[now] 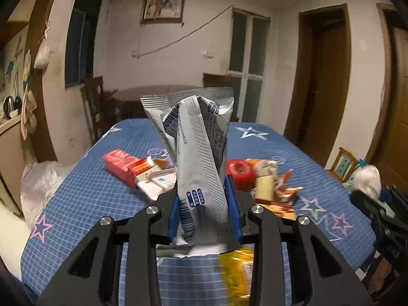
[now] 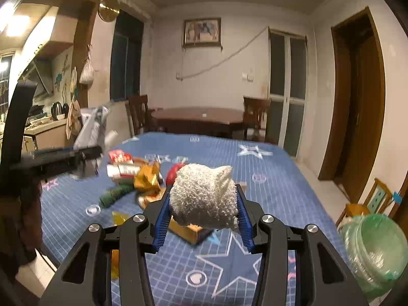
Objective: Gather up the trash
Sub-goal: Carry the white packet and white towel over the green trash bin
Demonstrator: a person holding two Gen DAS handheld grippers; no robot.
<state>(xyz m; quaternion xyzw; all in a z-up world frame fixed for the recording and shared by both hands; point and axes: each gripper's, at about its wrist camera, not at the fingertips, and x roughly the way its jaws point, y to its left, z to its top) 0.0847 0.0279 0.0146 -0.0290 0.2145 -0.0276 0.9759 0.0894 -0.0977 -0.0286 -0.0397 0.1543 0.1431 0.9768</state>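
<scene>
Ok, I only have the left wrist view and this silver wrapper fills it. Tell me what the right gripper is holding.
Observer: The right gripper is shut on a cream-coloured fuzzy cloth wad, held between its blue fingers above the blue star-print tablecloth.
Operator: Report where a bin is, I see none.
Observer: A bin lined with a green bag sits at the lower right of the right wrist view, beyond the table edge.
Operator: Say what trash is left that the wrapper hides from me.
Observer: A dark green roll lies on the cloth beside a crumpled gold wrapper.
</scene>
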